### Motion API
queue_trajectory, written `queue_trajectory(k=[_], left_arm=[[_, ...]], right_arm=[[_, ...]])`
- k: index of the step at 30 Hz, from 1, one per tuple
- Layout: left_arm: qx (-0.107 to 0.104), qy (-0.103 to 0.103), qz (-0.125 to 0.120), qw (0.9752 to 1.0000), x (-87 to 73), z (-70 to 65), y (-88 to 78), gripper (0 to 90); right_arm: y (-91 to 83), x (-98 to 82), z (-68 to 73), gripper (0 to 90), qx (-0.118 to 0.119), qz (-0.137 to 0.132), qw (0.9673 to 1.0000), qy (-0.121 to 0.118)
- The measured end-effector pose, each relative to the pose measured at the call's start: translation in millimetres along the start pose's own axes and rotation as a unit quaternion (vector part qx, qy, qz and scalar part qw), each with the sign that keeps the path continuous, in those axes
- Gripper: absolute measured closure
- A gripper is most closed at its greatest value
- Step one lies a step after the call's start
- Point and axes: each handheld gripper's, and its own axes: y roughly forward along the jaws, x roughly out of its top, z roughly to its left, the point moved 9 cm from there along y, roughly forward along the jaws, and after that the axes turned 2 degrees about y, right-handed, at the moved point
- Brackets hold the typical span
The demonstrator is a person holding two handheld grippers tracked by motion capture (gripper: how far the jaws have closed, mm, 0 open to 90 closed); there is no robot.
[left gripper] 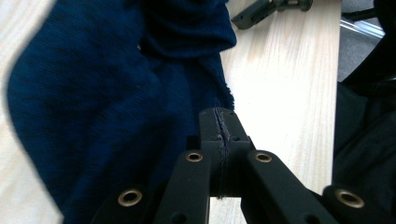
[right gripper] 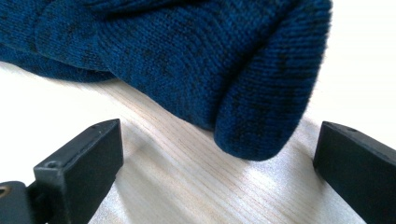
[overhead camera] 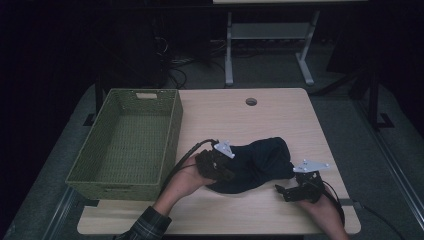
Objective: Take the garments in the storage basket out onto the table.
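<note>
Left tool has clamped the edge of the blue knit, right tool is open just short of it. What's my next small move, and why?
Probably ease the right tool forward and close on the fold of the blue knit between its open jaws. The left tool is already shut on the knit's edge, so a second grip would let you lift it evenly toward the green basket.

Green woven basket (overhead camera: 125, 142) on the wooden table's (overhead camera: 250, 210) left side.

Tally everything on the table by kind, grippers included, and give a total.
Green woven basket: 1
Dark blue knitted garment: 1
Grippers: 2, the left gripper and the right gripper
Total: 4
</note>
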Motion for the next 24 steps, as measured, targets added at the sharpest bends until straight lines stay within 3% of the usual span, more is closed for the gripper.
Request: queue_trajectory(k=[3, 15, 22, 24], left_arm=[[0.010, -0.001, -0.001, 1.0000, -3.8, 0.2, 6.6, 89.6], [0.033, -0.010, 0.050, 0.9982, -34.2, 4.4, 45.4, 86.5], [0.028, -0.011, 0.050, 0.9983, -34.4, 4.1, 47.8, 86.8], [0.028, -0.011, 0.050, 0.9983, -34.5, 4.1, 47.9, 86.8]], right_arm=[[0.0, 0.0, 0.0, 1.2, 0.000, 0.000, 1.0000, 0.000], [0.2, 0.4, -0.4, 1.2, 0.000, -0.002, 1.0000, -0.003], [-1.4, -1.2, -1.2, 1.2, -0.004, -0.001, 1.0000, -0.001], [-3.8, -2.7, -1.5, 1.4, -0.004, 0.011, 0.9999, 0.004]])
